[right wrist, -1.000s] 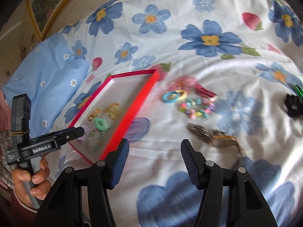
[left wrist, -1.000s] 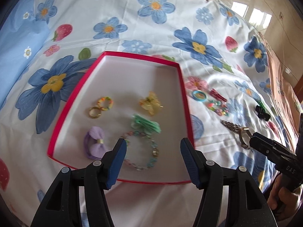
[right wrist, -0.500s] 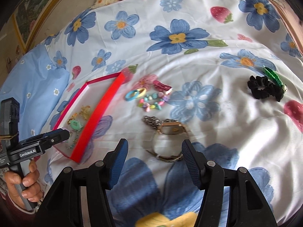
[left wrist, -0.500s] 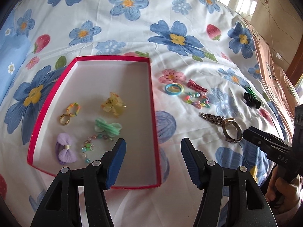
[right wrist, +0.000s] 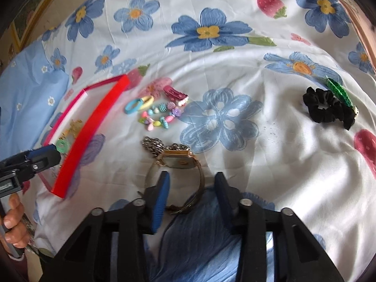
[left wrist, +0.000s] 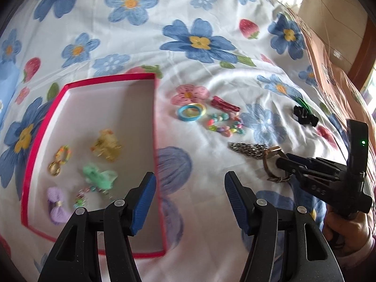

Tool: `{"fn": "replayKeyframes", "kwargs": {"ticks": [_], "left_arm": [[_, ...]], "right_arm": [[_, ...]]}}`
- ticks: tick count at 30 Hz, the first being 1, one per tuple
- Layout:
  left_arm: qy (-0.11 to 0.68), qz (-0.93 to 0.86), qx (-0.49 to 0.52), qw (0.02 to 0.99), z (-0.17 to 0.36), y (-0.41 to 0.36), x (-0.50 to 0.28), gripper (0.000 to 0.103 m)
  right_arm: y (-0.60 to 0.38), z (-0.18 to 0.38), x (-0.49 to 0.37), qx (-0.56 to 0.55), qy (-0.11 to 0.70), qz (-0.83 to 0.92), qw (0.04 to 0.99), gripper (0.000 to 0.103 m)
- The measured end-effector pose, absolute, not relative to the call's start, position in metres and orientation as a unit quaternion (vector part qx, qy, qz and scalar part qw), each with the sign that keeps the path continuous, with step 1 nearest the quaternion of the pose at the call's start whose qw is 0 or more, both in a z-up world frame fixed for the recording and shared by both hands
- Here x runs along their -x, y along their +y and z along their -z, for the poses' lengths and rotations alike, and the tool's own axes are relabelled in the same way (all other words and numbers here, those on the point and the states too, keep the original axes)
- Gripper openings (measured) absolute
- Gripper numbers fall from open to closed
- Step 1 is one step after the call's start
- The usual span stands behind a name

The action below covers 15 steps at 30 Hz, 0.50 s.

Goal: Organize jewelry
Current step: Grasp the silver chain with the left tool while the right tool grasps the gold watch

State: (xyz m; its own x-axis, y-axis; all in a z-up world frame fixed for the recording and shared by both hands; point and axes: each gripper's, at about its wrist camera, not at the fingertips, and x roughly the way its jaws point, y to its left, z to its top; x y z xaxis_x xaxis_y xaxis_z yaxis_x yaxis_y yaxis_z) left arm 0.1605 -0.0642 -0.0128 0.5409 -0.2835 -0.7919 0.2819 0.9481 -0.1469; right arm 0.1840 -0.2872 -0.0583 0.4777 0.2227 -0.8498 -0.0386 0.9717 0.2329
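Note:
A red-rimmed white tray (left wrist: 155,117) lies on the flowered bedsheet and holds several pieces: a yellow claw clip (left wrist: 106,145), a green bow (left wrist: 99,175), a purple bow (left wrist: 56,203), rings (left wrist: 60,158). My left gripper (left wrist: 189,199) is open and empty above the tray's right edge. My right gripper (right wrist: 190,185) is open, its jaws on either side of the strap of a gold watch (right wrist: 178,161) that lies on the sheet. In the left wrist view the right gripper (left wrist: 285,164) is at the watch (left wrist: 270,157).
On the sheet right of the tray lie blue and yellow hair ties (right wrist: 138,103), a red clip (right wrist: 175,92), a coloured bead bracelet (right wrist: 159,117) and a silver chain (right wrist: 152,144). A black scrunchie (right wrist: 325,108) with a green clip (right wrist: 338,90) lies far right. A blue pillow (right wrist: 28,94) is at the left.
My right gripper has moved down and forward until its open jaws straddle the watch strap. My left gripper has shifted right, from over the tray to its right edge.

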Motion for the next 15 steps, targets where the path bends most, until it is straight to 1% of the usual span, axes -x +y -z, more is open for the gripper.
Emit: {"fn": "replayKeyframes", "kwargs": {"ticks": [1, 2, 3, 8, 15], "left_arm": [[0.452, 0.164, -0.003, 0.877, 0.014, -0.069, -0.163, 0.06], [0.453, 0.168, -0.007, 0.876, 0.015, -0.074, -0.166, 0.06], [0.454, 0.173, -0.012, 0.874, 0.016, -0.081, -0.169, 0.06], [0.461, 0.196, -0.034, 0.865, 0.027, -0.114, -0.185, 0.06], [0.487, 0.219, -0.048, 0.844, 0.058, -0.165, -0.221, 0.061]], "right_arm": [[-0.288, 0.06, -0.185, -0.085, 0.507, -0.071, 0.855, 0.013], [-0.289, 0.06, -0.185, -0.084, 0.506, -0.067, 0.856, 0.004], [-0.292, 0.06, -0.184, -0.087, 0.504, -0.065, 0.857, 0.002], [-0.311, 0.048, -0.175, -0.113, 0.484, -0.058, 0.866, 0.002], [-0.352, 0.028, -0.159, -0.155, 0.453, -0.028, 0.878, 0.002]]}}
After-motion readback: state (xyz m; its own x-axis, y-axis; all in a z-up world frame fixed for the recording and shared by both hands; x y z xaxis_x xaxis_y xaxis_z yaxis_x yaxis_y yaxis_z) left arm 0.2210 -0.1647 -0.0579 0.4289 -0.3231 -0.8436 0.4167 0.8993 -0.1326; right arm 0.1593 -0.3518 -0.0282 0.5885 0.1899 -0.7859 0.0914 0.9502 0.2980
